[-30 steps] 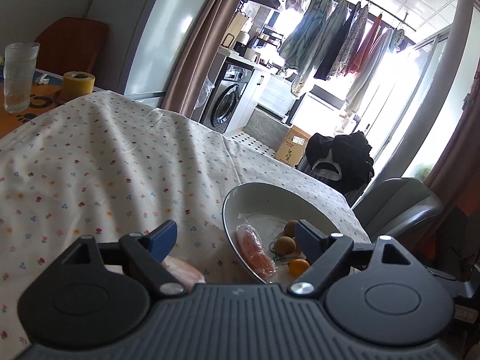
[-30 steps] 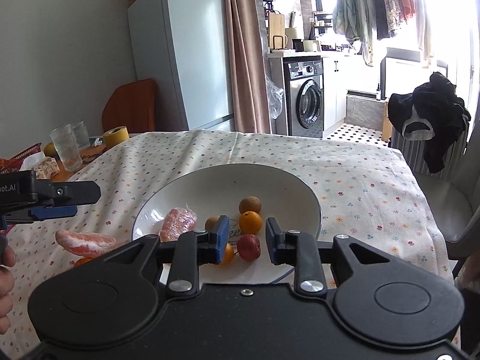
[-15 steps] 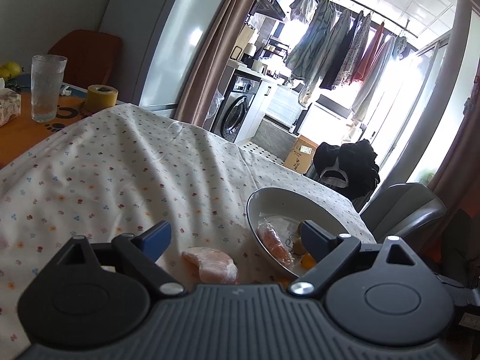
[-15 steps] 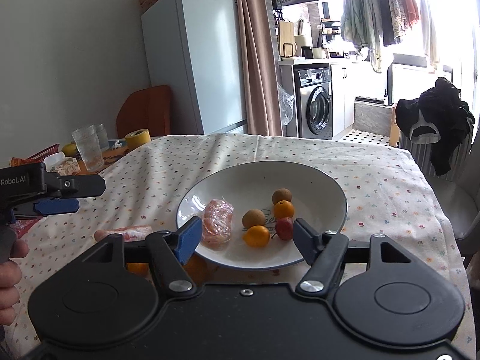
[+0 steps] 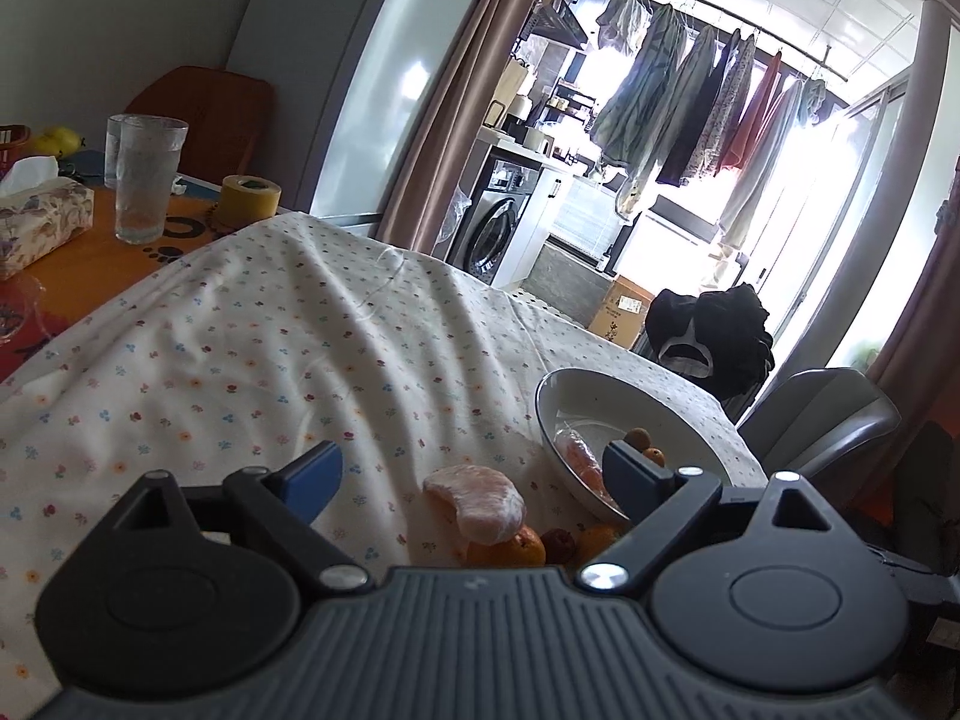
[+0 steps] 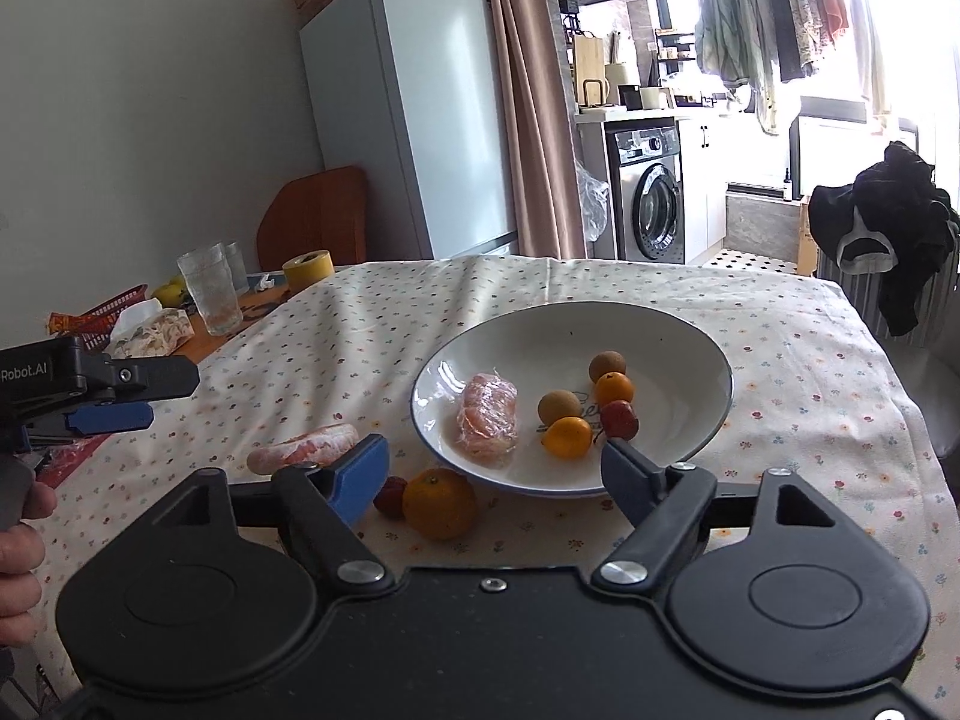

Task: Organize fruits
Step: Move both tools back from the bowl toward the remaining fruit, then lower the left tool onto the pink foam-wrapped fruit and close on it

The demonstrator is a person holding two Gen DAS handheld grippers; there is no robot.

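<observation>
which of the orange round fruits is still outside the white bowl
The large orange mandarin on the floral tablecloth, just before the white bowl. The two smaller orange fruits lie inside it.

In the left wrist view, the gripper's grey body at the bottom of the frame covers the lower parts of the orange (image 5: 509, 547), the small red fruit (image 5: 559, 543) and a second orange (image 5: 595, 540). The right jaw hides the near rim of the plate (image 5: 600, 381) and most of the wrapped fruit (image 5: 581, 461) in it. The tissue box (image 5: 37, 222) is cut by the left edge.

In the right wrist view, the left jaw covers part of the peeled citrus segment (image 6: 303, 447) and the small red fruit (image 6: 391, 495). The hand (image 6: 17, 546) is cut off at the left edge. The print on the plate (image 6: 678, 336) is too small to read.
</observation>
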